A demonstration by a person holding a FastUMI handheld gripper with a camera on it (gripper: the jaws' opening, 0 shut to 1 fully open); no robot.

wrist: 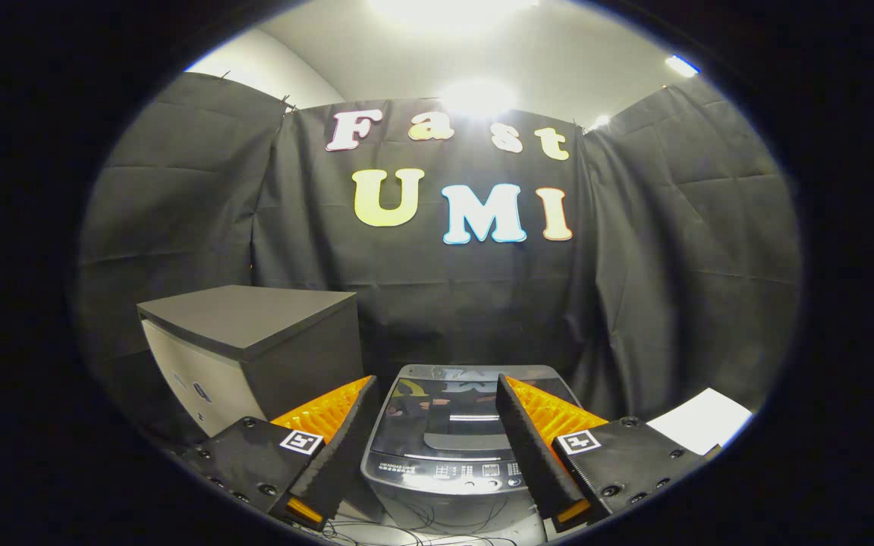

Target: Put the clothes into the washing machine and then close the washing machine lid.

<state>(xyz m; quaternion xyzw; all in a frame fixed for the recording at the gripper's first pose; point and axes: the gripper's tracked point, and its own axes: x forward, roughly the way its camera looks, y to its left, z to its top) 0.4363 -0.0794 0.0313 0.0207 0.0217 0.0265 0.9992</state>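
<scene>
Apparently reached the finish: washing machine (452, 440) lid (458, 409) lay shut, no clothes in sight, gripper (435, 409) held spread and empty just before it.

We can read no text at lower centre: the print on the grey top-loading washing machine (448, 470) is too small, and the gripper (435, 383), its fingers spread, bears only square black-and-white marker tags (300, 441).
</scene>
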